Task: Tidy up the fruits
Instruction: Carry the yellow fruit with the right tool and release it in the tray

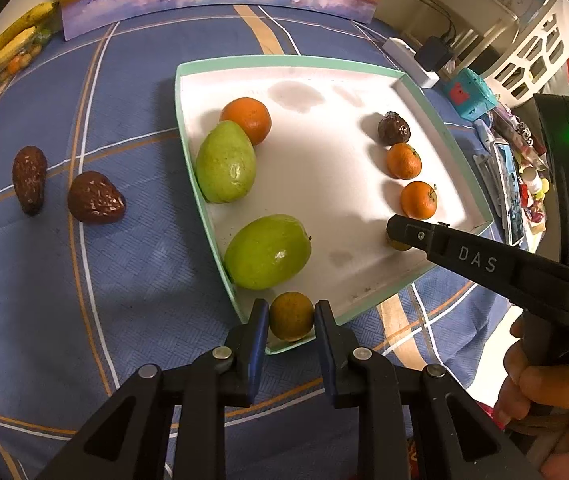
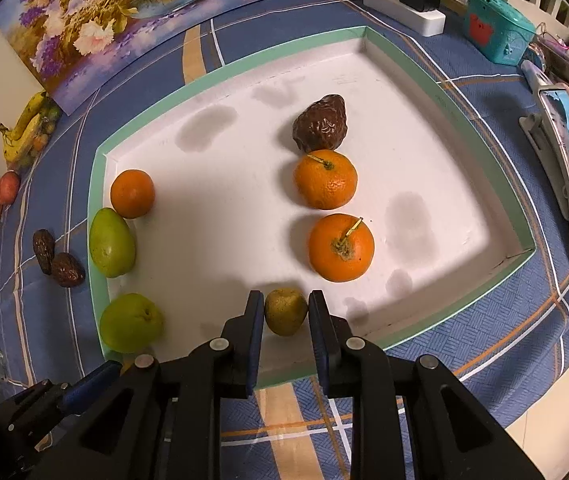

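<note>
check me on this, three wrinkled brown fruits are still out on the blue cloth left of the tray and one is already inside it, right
Not quite: only two wrinkled brown fruits lie on the blue cloth left of the tray, not three. The left wrist view shows both clearly. The rest holds: one brown fruit is already inside the tray.

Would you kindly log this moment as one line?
left hand-held gripper: shut on dull orange fruit | right hand-held gripper: shut on greenish-brown fruit | tray: both fruits at near edge
</note>
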